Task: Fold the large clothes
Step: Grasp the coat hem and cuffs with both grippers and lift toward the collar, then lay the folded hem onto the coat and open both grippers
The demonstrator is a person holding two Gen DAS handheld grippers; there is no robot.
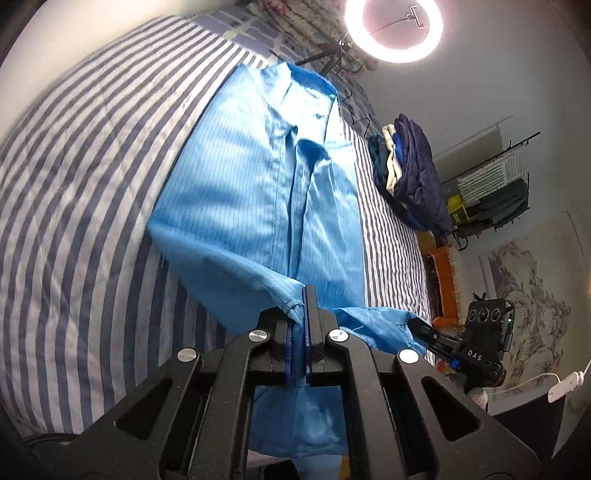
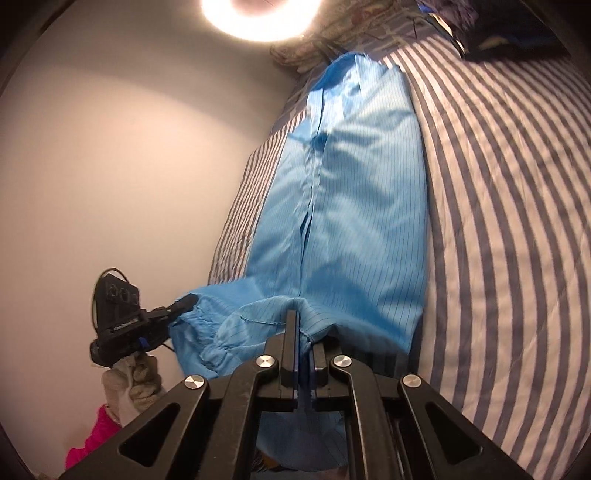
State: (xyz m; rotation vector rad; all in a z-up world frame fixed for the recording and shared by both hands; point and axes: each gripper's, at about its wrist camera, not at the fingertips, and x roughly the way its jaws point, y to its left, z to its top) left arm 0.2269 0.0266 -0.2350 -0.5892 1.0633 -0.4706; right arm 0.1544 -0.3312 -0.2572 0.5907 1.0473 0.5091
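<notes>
Left wrist view first: my left gripper (image 1: 308,295) has its fingers clamped on the near hem of the blue garment (image 1: 255,192), the cloth bunching where it enters the pads and hanging on below them. From there the garment runs away from me, lying long and mostly flat on the striped bed (image 1: 92,184), its collar end at the far side near the ring light (image 1: 393,29). Off to the right in this view I see my right gripper (image 1: 417,325), its tips buried in another part of the same hem.

From the right wrist view, the right gripper (image 2: 301,325) is likewise closed tight on the garment's (image 2: 351,206) near edge, with fabric puckered around the tips. The left gripper (image 2: 186,301) shows at the left, held by a gloved hand (image 2: 135,380), pinching the hem beside a gathered cuff (the cloth between the two grips sags in loose folds).

A pile of dark folded clothes (image 1: 410,173) sits on the bed's right side, well apart from the garment.
</notes>
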